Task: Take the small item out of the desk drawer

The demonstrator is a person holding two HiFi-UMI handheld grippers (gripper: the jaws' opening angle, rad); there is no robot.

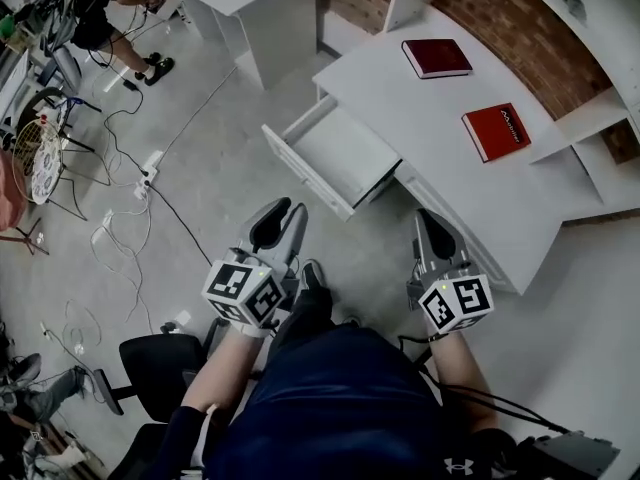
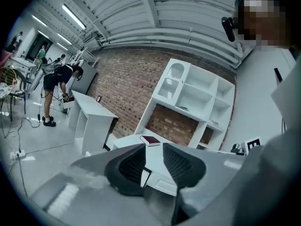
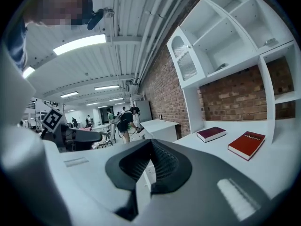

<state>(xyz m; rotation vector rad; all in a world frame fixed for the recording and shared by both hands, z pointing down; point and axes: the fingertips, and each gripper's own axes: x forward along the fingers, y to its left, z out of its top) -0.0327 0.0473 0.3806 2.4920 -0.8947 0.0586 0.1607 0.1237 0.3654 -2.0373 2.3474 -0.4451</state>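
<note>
Drawer open, both grippers short of it, small item not spotted.

L→R: left gripper (image 1: 283, 214) hovers just short of the desk drawer (image 1: 338, 154), jaws a little apart w/ nothing btwn them. The drawer stands out from the desk (image 1: 440, 168), and its white inside looks bare in the head view. Small item can't be made out; poss. at the back under the desk, or too small to see. Right gripper (image 1: 430, 218) is near the desk's front edge, jaws pressed together, empty. On the desk, well apart from the drawer: dark red book (image 1: 437, 58) & red book (image 1: 497, 131), prob. not the target. To do it well, imo: look down into the drawer first & find the item. Then bring one gripper in from above w/ jaws spread, clear of the drawer walls, close gently, lift straight up. Right must open before it can help.
</note>
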